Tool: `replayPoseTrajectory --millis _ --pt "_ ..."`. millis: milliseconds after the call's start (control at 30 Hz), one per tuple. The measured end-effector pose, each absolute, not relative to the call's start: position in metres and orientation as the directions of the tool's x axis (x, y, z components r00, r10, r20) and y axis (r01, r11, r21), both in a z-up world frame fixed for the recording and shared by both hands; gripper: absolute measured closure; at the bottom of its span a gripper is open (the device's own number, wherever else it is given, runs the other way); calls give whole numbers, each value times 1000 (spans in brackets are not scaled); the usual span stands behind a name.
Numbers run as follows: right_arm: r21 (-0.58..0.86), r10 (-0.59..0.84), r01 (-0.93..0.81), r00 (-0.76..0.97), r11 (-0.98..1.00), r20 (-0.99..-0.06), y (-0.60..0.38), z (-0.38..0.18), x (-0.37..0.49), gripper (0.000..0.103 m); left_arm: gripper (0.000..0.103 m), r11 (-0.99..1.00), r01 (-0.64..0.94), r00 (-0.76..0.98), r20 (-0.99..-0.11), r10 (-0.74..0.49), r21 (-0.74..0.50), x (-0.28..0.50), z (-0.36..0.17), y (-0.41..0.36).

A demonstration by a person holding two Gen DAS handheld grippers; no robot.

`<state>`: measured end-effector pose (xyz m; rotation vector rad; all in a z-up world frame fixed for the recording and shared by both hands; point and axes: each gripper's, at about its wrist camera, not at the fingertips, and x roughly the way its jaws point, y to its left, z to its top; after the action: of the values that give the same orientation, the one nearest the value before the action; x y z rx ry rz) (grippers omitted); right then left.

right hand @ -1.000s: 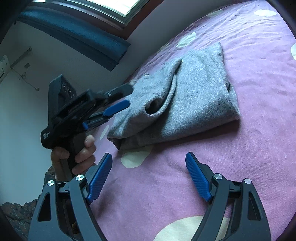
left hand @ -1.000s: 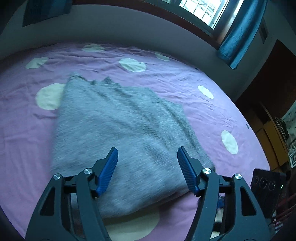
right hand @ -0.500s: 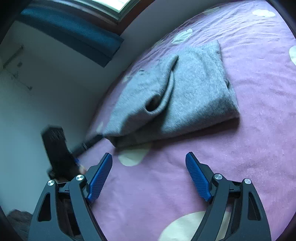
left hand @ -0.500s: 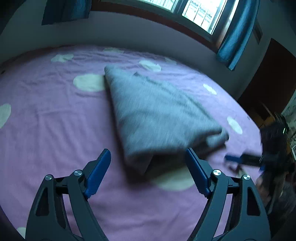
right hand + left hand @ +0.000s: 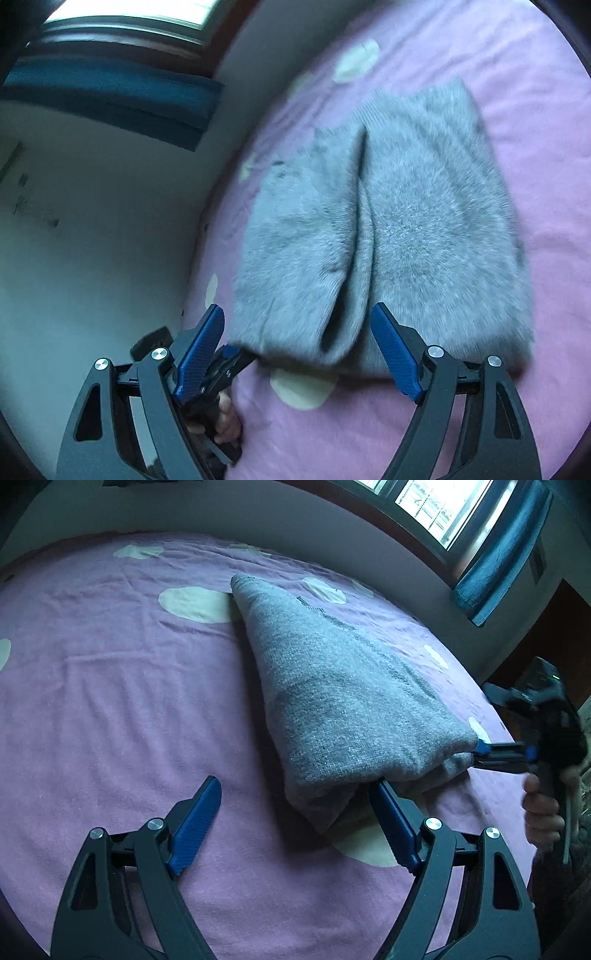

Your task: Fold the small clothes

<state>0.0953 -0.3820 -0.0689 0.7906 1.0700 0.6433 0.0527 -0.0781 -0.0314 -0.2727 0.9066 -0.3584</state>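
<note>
Purple spotted bed [image 5: 110, 709] carries the grey sweater [image 5: 343, 701], folded into a thick bundle near its front edge, probably laid flat for another fold. Left claw [image 5: 295, 823] released, empty, flanking the bundle's near corner. Right claw [image 5: 295, 347] also released, straddling the open end, nothing gripped.

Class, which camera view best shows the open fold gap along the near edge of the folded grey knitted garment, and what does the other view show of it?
The right wrist view: the folded grey knitted garment faces the camera with its dark fold gap clearly open, though blurred. The left wrist view shows the garment sharper, from its side, with that gap hidden.
</note>
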Motion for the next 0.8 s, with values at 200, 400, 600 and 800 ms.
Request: replayPoseTrajectory --millis 200,400,600,800 --pt "823 798 -83 319 561 -512 -362 -72 124 23 21 900 185 560 -710 -426 -394 53 -33 -76" --pt "812 787 -92 328 577 -522 -356 -75 148 23 21 895 186 559 -705 -436 -405 54 -33 -74" --pt "808 781 -96 345 581 -520 -358 -75 179 23 21 896 188 559 -706 -435 -402 54 -33 -74" --pt "787 772 -110 319 607 -550 -350 -76 208 33 21 899 189 559 -709 -429 -395 53 -33 -76"
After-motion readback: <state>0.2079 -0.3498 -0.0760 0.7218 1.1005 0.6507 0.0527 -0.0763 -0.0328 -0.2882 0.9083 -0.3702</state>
